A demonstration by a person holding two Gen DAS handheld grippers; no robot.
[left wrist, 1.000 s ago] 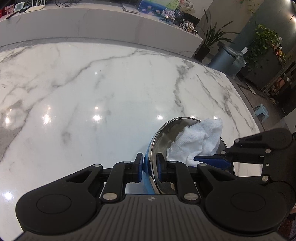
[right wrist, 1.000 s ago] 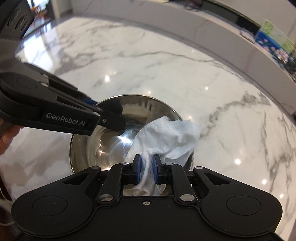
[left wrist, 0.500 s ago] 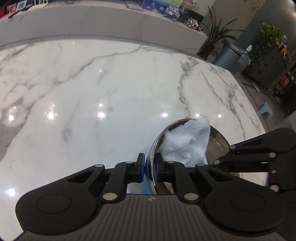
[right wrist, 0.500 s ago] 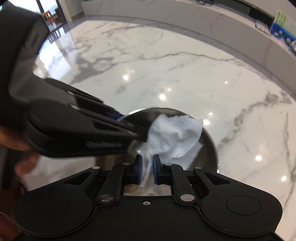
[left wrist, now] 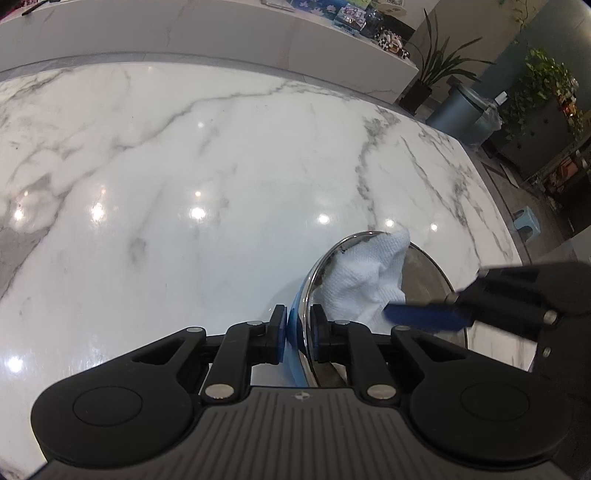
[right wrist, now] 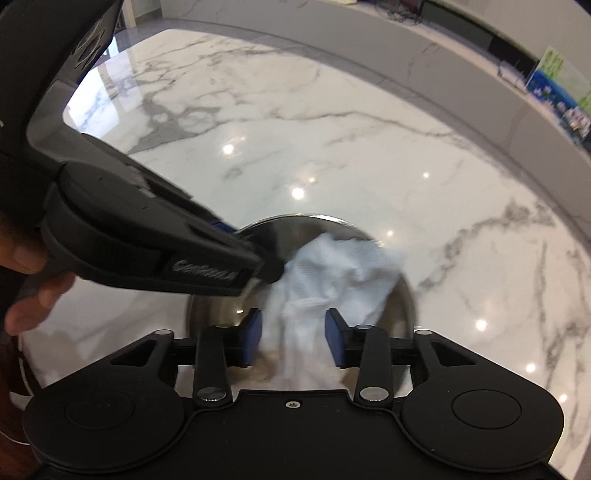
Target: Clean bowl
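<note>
Left wrist view takes in the white marble table (left wrist: 229, 177), veined in grey and dotted with lamp reflections, spreading far ahead of the jaws and off to both sides. Beyond its far edge runs a long white counter (left wrist: 207, 29), and off to the right past the table stand a grey bin (left wrist: 460, 116) and leafy potted plants (left wrist: 543, 88).

Next in size is the steel bowl (left wrist: 424, 273), blue on its outside wall. It sits on the table just ahead of the left gripper (left wrist: 298, 334), whose jaws are pinched tight on the bowl's near rim — one pad outside on the blue wall, the other inside on the steel. In the right wrist view the same bowl (right wrist: 314, 229) lies directly ahead of the right gripper (right wrist: 293, 338), its near part passing beneath the jaws.

A crumpled white cloth (left wrist: 364, 275) rests inside the bowl, heaped against its far wall with a corner reaching over the rim. In the right wrist view the cloth (right wrist: 340, 277) trails back between the right jaws, which have just been opening; they now stand apart at a middling width, the blue pads clear of the fabric on either side — though blur softens the edges there.

At the left edge of that view, fingers (right wrist: 33, 299) of the person's hand curl beneath the left gripper's body.
</note>
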